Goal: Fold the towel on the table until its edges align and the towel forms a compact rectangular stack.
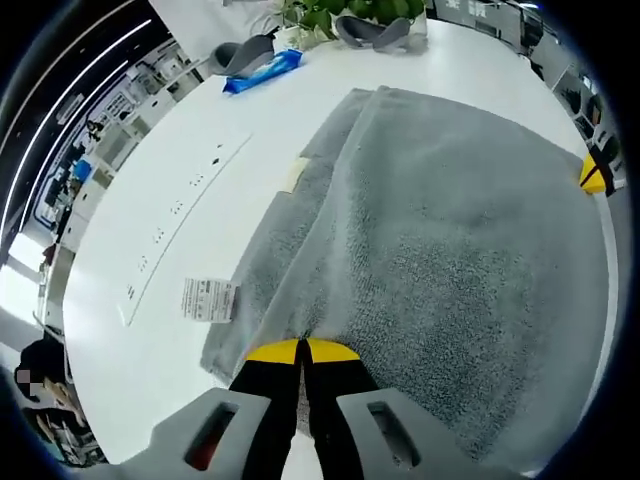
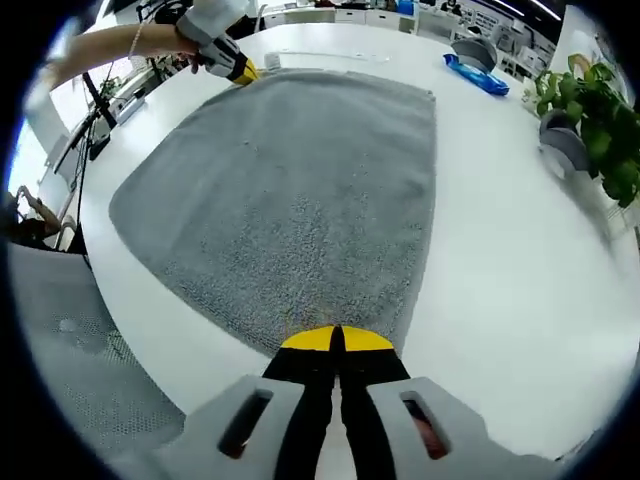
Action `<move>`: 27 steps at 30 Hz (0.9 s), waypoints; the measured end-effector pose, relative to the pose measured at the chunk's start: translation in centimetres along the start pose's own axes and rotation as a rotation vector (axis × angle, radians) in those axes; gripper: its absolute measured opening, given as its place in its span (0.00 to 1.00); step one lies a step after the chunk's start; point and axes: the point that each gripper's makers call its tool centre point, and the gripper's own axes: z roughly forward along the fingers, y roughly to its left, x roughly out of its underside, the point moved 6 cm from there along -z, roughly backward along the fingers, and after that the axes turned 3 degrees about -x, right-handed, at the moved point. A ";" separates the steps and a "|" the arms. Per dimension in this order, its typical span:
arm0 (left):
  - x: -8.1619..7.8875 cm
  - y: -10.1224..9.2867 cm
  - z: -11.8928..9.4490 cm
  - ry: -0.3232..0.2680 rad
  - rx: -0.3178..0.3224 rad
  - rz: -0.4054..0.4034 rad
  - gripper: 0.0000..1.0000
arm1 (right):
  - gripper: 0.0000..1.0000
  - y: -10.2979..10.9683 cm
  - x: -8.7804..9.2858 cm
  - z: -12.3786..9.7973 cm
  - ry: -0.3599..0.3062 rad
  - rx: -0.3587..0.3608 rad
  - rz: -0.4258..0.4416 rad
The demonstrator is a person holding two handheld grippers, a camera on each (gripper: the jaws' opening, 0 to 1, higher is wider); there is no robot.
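Observation:
A grey towel (image 1: 440,240) lies folded on the white table (image 1: 150,180), its upper layer set back from the lower one along the left side. My left gripper (image 1: 302,352) is shut on the towel's near edge, where the upper layer meets the jaws. My right gripper (image 2: 335,340) is shut on the near corner of the towel (image 2: 300,190). A yellow tip of the right gripper (image 1: 595,176) shows at the towel's far right corner. In the right gripper view, the left gripper (image 2: 236,68), held by a hand, sits at the towel's far corner.
The towel's white label (image 1: 209,298) lies on the table beside it. A blue packet (image 1: 262,72), two grey curved objects (image 1: 243,55) and a green plant (image 2: 595,120) stand at the far side. A long white strip (image 1: 185,225) lies left. A mesh chair (image 2: 70,350) is beyond the table edge.

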 end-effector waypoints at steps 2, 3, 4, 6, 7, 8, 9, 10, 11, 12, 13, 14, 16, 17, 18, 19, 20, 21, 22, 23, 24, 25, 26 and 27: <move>-0.2 0.1 0.1 -0.001 0.005 0.009 0.01 | 0.00 0.3 0.1 0.0 0.005 -0.004 -0.008; -0.3 0.1 0.2 -0.002 0.007 0.014 0.01 | 0.00 0.4 0.2 -0.1 0.009 -0.009 -0.010; -0.4 0.1 0.2 -0.002 0.009 0.023 0.01 | 0.00 0.5 0.2 -0.1 0.013 -0.013 -0.011; -0.6 0.1 0.4 -0.005 0.009 0.032 0.01 | 0.00 0.8 0.3 -0.1 0.024 -0.030 -0.002; -0.8 0.2 0.4 -0.006 0.009 0.037 0.01 | 0.00 0.9 0.4 -0.2 0.028 -0.037 0.003; -1.0 0.2 0.6 -0.004 0.009 0.039 0.01 | 0.00 1.1 0.5 -0.2 0.030 -0.046 0.009; -1.1 0.2 0.6 0.000 0.009 0.037 0.01 | 0.00 1.2 0.5 -0.2 0.031 -0.053 0.012; -1.2 0.3 0.6 0.006 0.008 0.033 0.01 | 0.00 1.3 0.6 -0.2 0.034 -0.062 0.014; -1.3 0.2 0.6 0.009 0.009 0.036 0.01 | 0.00 1.4 0.7 -0.3 0.035 -0.066 0.014; -1.3 0.2 0.7 0.011 0.007 0.039 0.01 | 0.00 1.5 0.7 -0.3 0.036 -0.069 0.014; -1.3 0.1 0.6 0.011 0.004 0.045 0.01 | 0.00 1.7 0.8 -0.3 0.036 -0.070 0.008; -1.3 0.1 0.6 0.011 0.003 0.051 0.01 | 0.00 1.8 0.8 -0.3 0.036 -0.069 0.001; -1.2 0.2 0.6 0.009 0.003 0.058 0.01 | 0.00 1.9 0.8 -0.3 0.036 -0.054 -0.024; -1.2 0.2 0.6 -0.003 0.000 0.062 0.01 | 0.00 1.9 0.8 -0.3 0.038 -0.048 -0.033; -1.2 0.3 0.6 -0.009 -0.003 0.061 0.01 | 0.00 2.0 0.7 -0.2 0.041 -0.041 -0.041; -1.2 0.3 0.6 -0.012 -0.005 0.058 0.01 | 0.00 2.0 0.7 -0.2 0.042 -0.037 -0.045; -1.2 0.3 0.6 -0.013 -0.009 0.042 0.01 | 0.00 2.0 0.7 -0.2 0.043 -0.033 -0.050; -1.2 0.3 0.6 -0.015 -0.014 0.031 0.01 | 0.00 2.0 0.7 -0.2 0.043 -0.031 -0.056; -1.2 0.2 0.6 -0.017 -0.018 0.036 0.01 | 0.00 2.0 0.7 -0.2 0.044 -0.028 -0.061; -1.2 0.2 0.5 -0.018 -0.018 0.038 0.02 | 0.00 2.0 0.7 -0.2 0.044 -0.026 -0.062; -1.2 0.3 0.4 -0.018 -0.017 0.031 0.02 | 0.00 2.0 0.7 -0.2 0.045 -0.024 -0.063; -1.3 0.4 0.3 -0.018 -0.018 0.013 0.02 | 0.00 2.0 0.7 -0.3 0.045 -0.023 -0.065; -1.4 0.6 -0.1 -0.020 -0.029 -0.007 0.02 | 0.00 2.0 0.7 -0.3 0.044 -0.021 -0.070; -1.5 0.8 -0.3 -0.030 -0.039 -0.021 0.03 | 0.00 2.0 0.8 -0.3 0.042 -0.020 -0.073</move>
